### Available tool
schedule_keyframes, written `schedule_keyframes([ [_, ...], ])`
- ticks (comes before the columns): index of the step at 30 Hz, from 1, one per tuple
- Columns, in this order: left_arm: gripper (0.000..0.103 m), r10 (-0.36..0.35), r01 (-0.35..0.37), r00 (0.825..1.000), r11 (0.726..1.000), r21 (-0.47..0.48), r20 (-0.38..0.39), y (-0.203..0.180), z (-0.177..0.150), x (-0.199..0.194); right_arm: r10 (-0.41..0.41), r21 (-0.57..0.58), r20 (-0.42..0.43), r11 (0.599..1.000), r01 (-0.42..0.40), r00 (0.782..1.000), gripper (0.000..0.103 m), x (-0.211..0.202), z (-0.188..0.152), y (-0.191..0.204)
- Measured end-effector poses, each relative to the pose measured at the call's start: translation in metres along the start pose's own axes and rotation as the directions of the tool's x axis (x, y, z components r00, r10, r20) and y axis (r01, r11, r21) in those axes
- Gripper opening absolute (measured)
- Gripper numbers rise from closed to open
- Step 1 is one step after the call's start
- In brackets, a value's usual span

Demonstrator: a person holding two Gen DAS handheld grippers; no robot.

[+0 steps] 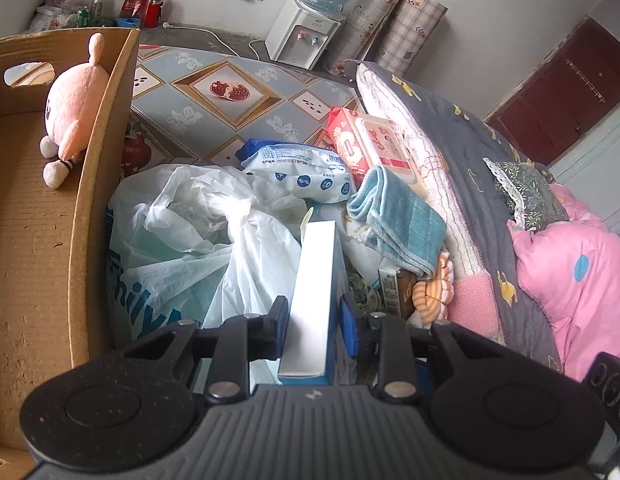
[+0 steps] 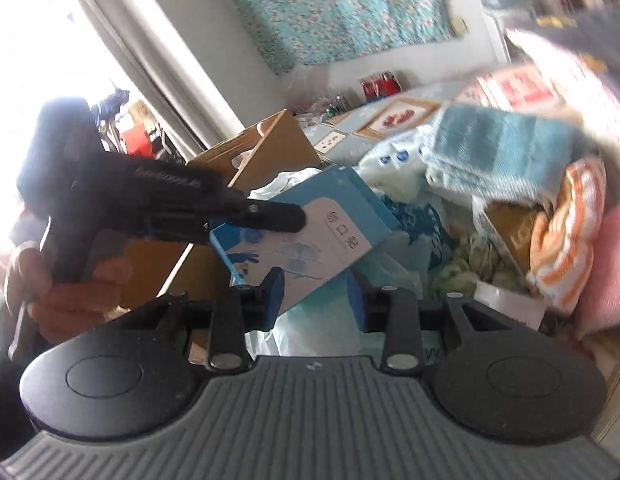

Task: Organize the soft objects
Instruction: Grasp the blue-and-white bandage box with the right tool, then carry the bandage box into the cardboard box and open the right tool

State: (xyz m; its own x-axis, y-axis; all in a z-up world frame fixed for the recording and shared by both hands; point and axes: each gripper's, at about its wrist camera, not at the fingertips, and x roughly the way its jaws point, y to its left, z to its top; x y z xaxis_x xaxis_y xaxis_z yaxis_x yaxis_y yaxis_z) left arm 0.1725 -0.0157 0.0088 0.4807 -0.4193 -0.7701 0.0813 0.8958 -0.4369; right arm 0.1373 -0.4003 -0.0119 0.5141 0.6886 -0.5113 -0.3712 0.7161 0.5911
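Note:
My left gripper (image 1: 312,324) is shut on a blue and white box (image 1: 314,296), held edge-up over a pile of soft things. In the right wrist view the same box (image 2: 310,236) shows in the left gripper's fingers (image 2: 278,216). My right gripper (image 2: 316,300) is open and empty just below that box. The pile holds a white plastic bag (image 1: 198,232), a teal towel (image 1: 402,220), a wipes pack (image 1: 370,144), a blue-white soft pack (image 1: 306,172) and an orange striped cloth (image 1: 434,292). A pink plush toy (image 1: 76,104) lies in the cardboard box (image 1: 34,240) at left.
A patterned mat (image 1: 230,92) covers the surface behind the pile. A folded grey quilt (image 1: 462,152) and pink bedding (image 1: 570,280) lie at right. A water dispenser (image 1: 306,36) stands at the back wall with bottles and cans (image 1: 122,12) at far left.

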Motion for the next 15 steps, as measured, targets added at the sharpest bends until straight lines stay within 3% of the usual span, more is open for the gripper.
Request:
schedule_keyframes([
  [3,0.028,-0.010,0.010,1.000,1.000,-0.006,0.003,0.002,-0.001,-0.001,0.100,0.196,-0.027,0.976,-0.093,0.995,0.035,0.011,-0.003,-0.026],
  [6,0.028,-0.019,0.019,1.000,1.000,-0.005,0.010,0.003,-0.002,-0.003,0.162,0.303,-0.042,0.942,-0.142,0.986,0.035,0.026,-0.007,-0.037],
  [15,0.035,0.011,-0.013,0.999,0.998,0.054,0.030,0.007,-0.011,-0.017,0.184,0.327,-0.050,0.932,-0.158,0.982,0.034,0.049,-0.006,-0.036],
])
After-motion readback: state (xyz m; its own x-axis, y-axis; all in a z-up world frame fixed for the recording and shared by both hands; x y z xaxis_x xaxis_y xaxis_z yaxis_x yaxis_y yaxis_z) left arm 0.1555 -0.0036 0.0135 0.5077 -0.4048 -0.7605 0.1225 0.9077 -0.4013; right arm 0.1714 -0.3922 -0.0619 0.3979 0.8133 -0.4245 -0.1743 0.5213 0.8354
